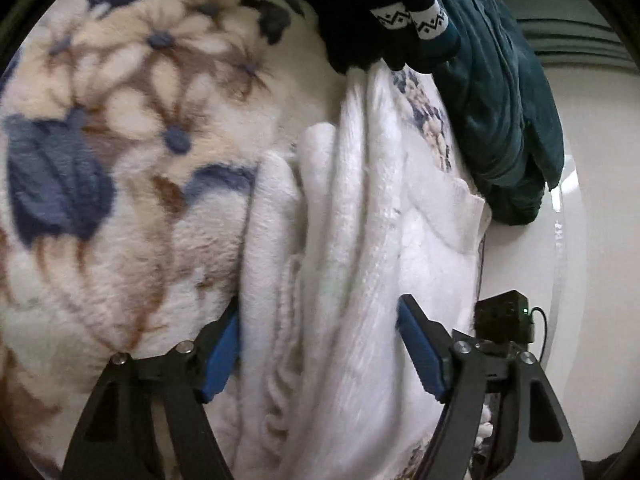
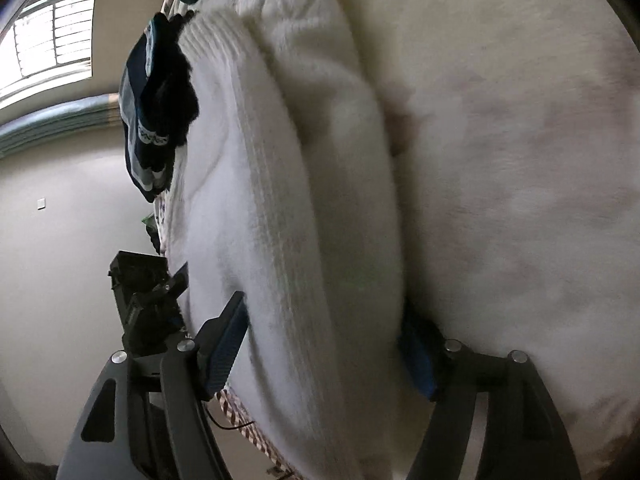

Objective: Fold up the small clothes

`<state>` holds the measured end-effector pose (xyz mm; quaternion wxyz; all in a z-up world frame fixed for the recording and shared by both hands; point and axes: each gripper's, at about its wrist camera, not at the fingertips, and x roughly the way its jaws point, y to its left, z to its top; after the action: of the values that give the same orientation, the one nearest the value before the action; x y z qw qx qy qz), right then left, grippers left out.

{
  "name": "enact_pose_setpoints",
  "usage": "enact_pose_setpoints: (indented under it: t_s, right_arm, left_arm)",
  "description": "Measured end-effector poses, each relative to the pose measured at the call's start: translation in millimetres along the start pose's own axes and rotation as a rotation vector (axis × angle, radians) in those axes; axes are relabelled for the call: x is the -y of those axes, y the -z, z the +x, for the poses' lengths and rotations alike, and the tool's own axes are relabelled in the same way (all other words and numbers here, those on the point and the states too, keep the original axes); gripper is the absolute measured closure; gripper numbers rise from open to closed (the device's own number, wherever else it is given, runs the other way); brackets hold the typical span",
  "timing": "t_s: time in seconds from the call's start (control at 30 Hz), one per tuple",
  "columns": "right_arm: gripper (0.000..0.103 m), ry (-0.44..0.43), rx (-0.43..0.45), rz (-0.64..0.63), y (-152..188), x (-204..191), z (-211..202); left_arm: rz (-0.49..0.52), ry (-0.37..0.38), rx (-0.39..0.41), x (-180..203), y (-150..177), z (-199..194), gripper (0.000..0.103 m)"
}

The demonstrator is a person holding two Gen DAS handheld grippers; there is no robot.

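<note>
White knit garment (image 1: 352, 240) sits bunched between both tongs' parted pads.

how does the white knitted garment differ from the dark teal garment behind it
Colour: the white knitted garment is pale; the dark teal garment is deep blue-green.
Texture: the white one shows knitted ribs and a fuzzy face; the teal one looks smooth, with soft creases.
Handling: the white one lies between the fingers of the left gripper and the right gripper; the teal one lies untouched near the bed's edge.
Both rest bunched on the floral blanket.
</note>
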<state>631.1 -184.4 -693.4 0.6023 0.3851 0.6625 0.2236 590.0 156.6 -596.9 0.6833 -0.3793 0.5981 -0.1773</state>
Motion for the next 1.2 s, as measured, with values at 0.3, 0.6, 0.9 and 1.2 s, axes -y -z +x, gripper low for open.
enact_pose_setpoints:
  t_s: [0.3, 0.6, 0.9, 1.2]
  right_arm:
    - [0.062, 0.008, 0.080, -0.042, 11.7, -13.9, 2.3]
    - [0.068, 0.048, 0.221, -0.087, 38.7, -86.7, -42.7]
    - [0.068, -0.002, 0.373, -0.246, -13.7, -241.4, -111.5]
    - [0.068, -0.028, 0.397, -0.372, -150.8, -377.2, -31.9]
  left_arm:
    - [0.127, 0.024, 0.085, 29.9, 6.9, -0.1, 0.070]
    - [0.224, 0.108, 0.120, 90.7, -7.5, -52.7, 0.072]
    - [0.377, 0.156, 0.259, 185.4, -113.8, -159.9, 0.072]
    - [0.356, 0.027, 0.387, 149.8, -265.5, -218.3, 0.072]
